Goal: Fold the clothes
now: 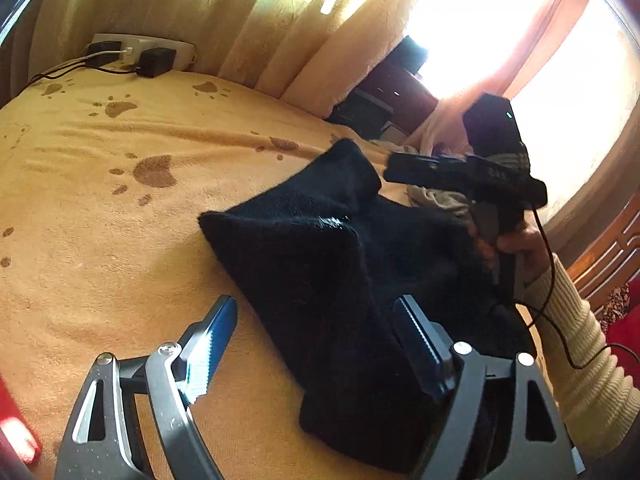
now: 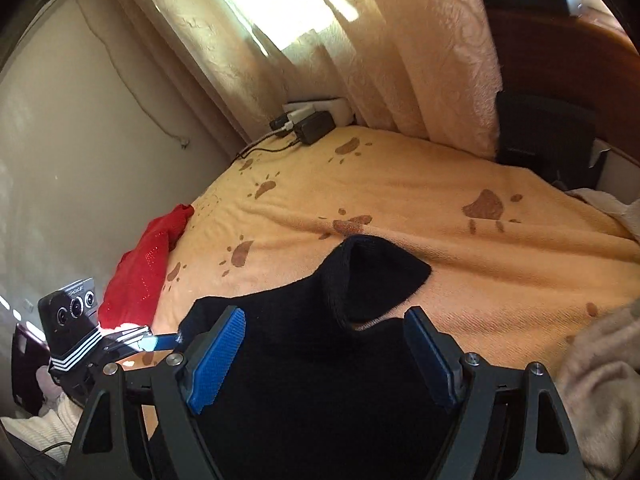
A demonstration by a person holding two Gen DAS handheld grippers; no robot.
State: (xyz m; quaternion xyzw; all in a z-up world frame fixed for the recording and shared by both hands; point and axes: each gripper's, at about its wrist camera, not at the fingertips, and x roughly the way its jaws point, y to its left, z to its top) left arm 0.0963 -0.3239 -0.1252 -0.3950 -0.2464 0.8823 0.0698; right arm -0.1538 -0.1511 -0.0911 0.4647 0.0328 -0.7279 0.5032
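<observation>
**Black sweater sprawls on paw-print blanket**

Yellow blanket [image 2: 460, 184] carries your black sweater [image 2: 320, 360] near its front edge, collar toward the curtain [image 2: 420, 60]. A power strip [image 2: 316, 114] sits at the far edge, a red cloth [image 2: 144, 264] at the left edge, a beige garment [image 2: 600, 380] at the right; the middle lies bare. Your left gripper [image 1: 316, 344] and right gripper [image 2: 328, 356] both gape wide over the sweater, gripping nothing.

The lower part of the black garment [image 2: 320, 392] is cut off by the bottom edge in the right wrist view. The window [image 1: 472, 28] is washed out by glare. The red cloth [image 1: 16, 440] is blurred and cropped at the corner. The beige cloth [image 2: 600, 380] is cut by the right edge.
</observation>
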